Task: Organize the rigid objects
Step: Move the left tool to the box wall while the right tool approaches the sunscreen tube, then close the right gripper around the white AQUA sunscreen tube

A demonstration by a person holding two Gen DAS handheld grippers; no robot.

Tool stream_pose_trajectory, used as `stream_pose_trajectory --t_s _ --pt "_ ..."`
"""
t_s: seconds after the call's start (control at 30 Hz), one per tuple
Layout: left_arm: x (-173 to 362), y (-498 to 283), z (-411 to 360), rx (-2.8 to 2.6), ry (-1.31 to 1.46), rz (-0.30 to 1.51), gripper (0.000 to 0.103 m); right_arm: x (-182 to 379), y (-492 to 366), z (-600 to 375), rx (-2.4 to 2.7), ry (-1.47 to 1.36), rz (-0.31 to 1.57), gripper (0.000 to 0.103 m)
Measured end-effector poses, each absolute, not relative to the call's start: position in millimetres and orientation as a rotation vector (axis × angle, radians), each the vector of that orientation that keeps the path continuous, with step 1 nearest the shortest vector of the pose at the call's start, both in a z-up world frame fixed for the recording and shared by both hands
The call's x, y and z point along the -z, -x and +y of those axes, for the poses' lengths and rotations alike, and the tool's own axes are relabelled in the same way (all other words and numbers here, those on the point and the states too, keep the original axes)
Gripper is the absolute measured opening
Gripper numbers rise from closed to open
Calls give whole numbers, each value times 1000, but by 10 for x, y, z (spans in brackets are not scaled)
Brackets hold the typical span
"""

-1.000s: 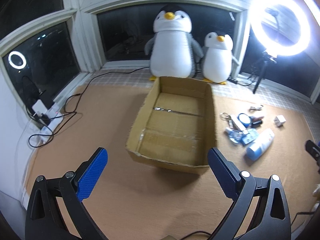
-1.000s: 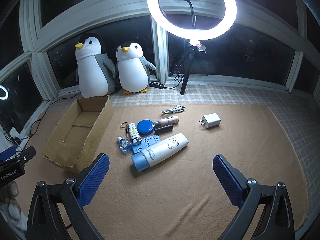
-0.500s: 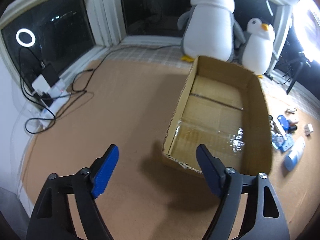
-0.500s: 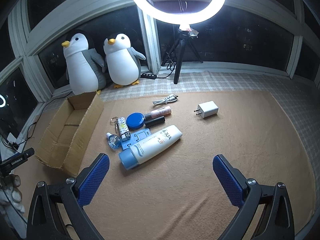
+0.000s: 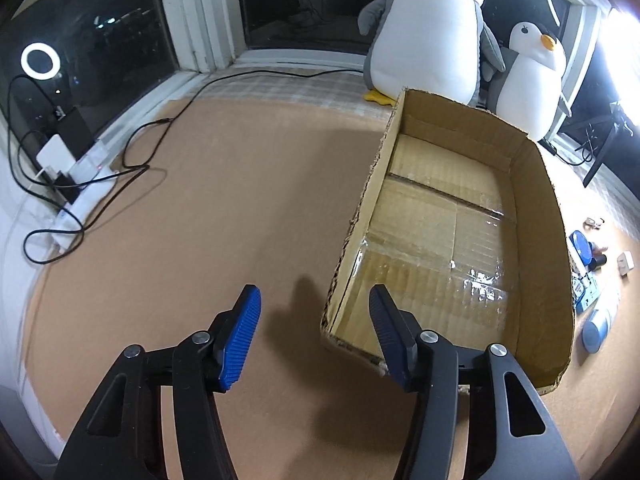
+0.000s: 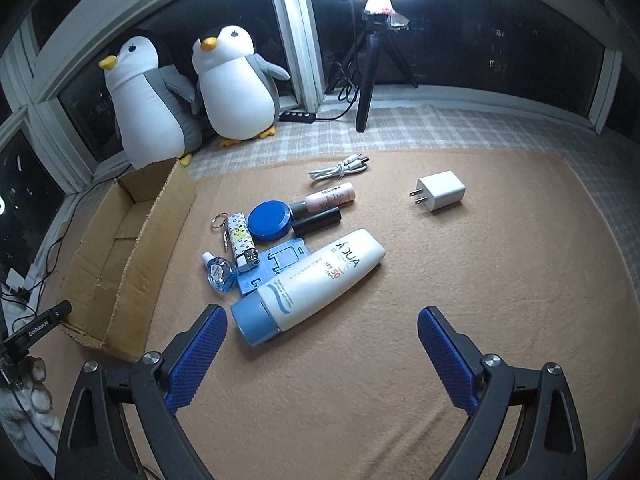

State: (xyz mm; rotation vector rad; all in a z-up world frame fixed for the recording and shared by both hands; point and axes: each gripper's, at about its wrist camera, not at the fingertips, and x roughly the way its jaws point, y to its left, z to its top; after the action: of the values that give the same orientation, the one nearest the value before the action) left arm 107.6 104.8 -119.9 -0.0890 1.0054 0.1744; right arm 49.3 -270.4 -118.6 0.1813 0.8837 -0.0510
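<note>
An empty cardboard box [image 5: 536, 320] lies on the tan mat; it also shows in the right wrist view [image 6: 136, 248]. My left gripper [image 5: 314, 334] is open and empty, straddling the box's near left corner. My right gripper [image 6: 322, 354] is open and empty, just short of a white sunscreen bottle with a blue cap [image 6: 310, 280]. Beyond the bottle lie a small blue bottle [image 6: 219, 274], a lighter [image 6: 242, 246], a blue round tin [image 6: 269, 219], a pink tube [image 6: 330, 200], a black tube [image 6: 316, 220], a white cable [image 6: 338, 168] and a white charger [image 6: 440, 191].
Two plush penguins [image 6: 192, 88] stand by the window behind the box. A ring light tripod [image 6: 372, 60] stands at the back. A power strip with cables [image 5: 80, 188] lies at the mat's left edge. The windowsill runs all around.
My left gripper has moved left and down to the box's near left corner and its jaws have narrowed. My right gripper has moved forward and closer to the sunscreen bottle.
</note>
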Motion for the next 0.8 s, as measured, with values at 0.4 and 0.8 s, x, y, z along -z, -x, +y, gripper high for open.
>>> stream_pose_trajectory --t_s 0.4,0.8 --pt "1385 -1270 966 -141 67 1053 25 1434 -790 -2610 69 -220 970 85" --pt "1466 -1285 955 -140 52 1064 20 1705 -1167 -2592 167 -227 1057 84"
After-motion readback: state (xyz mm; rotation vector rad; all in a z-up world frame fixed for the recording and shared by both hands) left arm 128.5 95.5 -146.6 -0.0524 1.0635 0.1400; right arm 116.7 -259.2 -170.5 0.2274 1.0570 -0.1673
